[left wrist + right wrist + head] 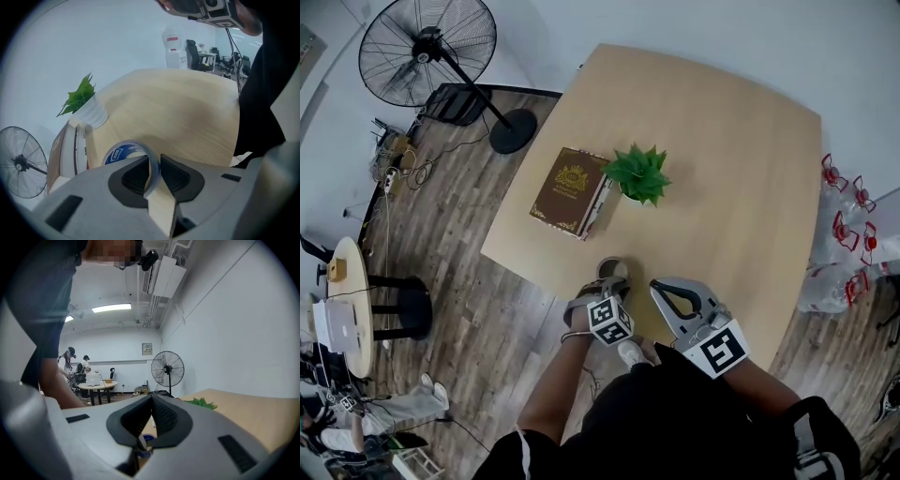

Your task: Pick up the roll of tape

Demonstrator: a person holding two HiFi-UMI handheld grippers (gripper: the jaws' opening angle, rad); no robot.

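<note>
The roll of tape (617, 265), clear with a blue-printed core (123, 152), lies flat on the wooden table (722, 159) near its front edge. My left gripper (609, 284) points steeply down onto it. In the left gripper view the left gripper (155, 161) has one jaw inside the ring and one outside, and the pads press on the roll's near wall. My right gripper (667, 292) hovers just right of the roll, roughly level. In the right gripper view the right gripper (151, 401) has its tips touching, with nothing between them.
A brown book (572, 190) and a small potted plant (639, 173) in a white pot (92, 114) sit beyond the tape. A standing fan (427, 47) and a round side table (347, 309) stand on the floor at left. Water bottles (844, 253) lie at right.
</note>
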